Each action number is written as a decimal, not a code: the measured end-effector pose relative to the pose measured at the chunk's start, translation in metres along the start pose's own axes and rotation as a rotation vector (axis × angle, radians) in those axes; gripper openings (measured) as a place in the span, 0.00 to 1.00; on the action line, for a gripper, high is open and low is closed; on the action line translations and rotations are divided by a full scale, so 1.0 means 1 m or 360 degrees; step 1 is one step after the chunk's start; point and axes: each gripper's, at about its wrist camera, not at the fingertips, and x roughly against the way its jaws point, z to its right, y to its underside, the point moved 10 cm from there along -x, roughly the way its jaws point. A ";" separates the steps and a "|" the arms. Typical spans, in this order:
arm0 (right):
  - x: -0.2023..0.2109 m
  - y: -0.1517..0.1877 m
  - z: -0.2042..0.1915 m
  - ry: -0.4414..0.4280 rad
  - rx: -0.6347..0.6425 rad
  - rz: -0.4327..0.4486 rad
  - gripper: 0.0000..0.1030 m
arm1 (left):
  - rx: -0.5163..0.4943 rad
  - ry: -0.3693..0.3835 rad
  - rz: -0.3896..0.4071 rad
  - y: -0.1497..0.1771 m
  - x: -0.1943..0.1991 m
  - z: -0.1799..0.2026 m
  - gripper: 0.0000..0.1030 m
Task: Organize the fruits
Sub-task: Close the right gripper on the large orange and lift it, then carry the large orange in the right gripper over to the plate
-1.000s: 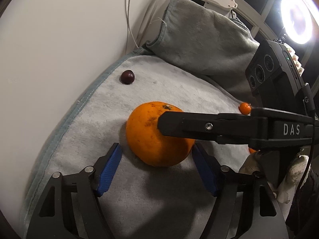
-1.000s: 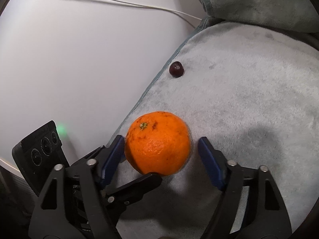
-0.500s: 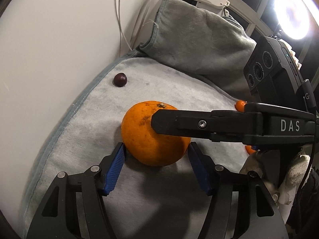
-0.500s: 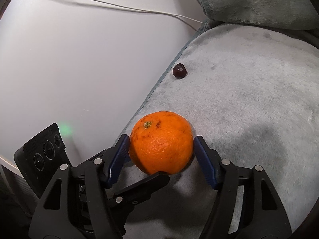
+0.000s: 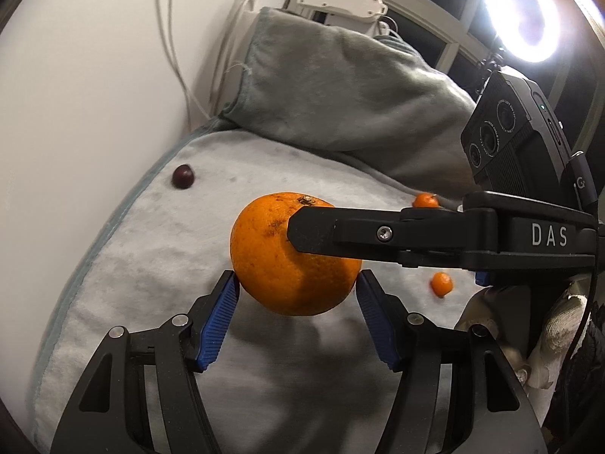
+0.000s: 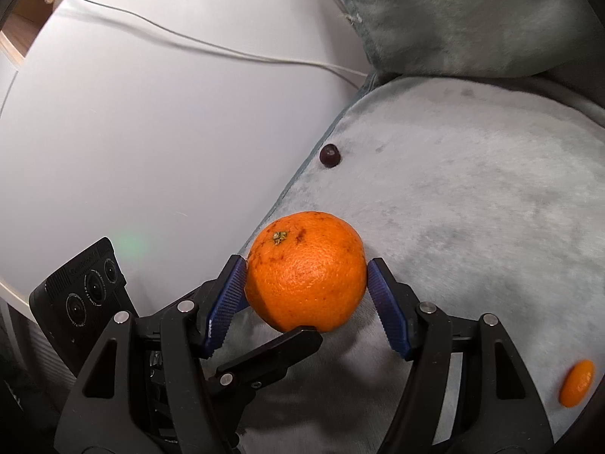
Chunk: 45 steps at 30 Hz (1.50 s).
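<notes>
A large orange is held above the grey fleece blanket. My left gripper has its blue pads against both sides of the orange. My right gripper is also shut on it, and one of its black fingers crosses the fruit in the left wrist view. A dark cherry-like fruit lies near the blanket's edge. Two small kumquats lie to the right; one kumquat shows in the right wrist view.
A white table lies left of the blanket, with white cables across it. The blanket's folded bulge rises at the back. A bright ring light shines at top right. A white power strip sits behind.
Both grippers have closed on the orange and lifted it off the blanket. The views have pulled back and up, so that the kumquats come into view.
</notes>
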 end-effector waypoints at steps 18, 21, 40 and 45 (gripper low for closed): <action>0.090 0.010 0.027 0.0044 -0.0061 0.0215 0.67 | -0.0173 0.0116 0.0029 -0.002 0.001 0.086 0.62; 0.107 0.013 0.035 0.0064 -0.0077 0.0257 0.67 | -0.0212 0.0148 0.0026 -0.001 -0.002 0.105 0.62; 0.224 0.045 0.112 0.0225 -0.0267 0.0497 0.67 | -0.0446 0.0383 -0.0042 0.014 -0.036 0.232 0.62; 0.244 0.049 0.128 0.0255 -0.0307 0.0542 0.67 | -0.0484 0.0424 -0.0055 0.016 -0.044 0.253 0.62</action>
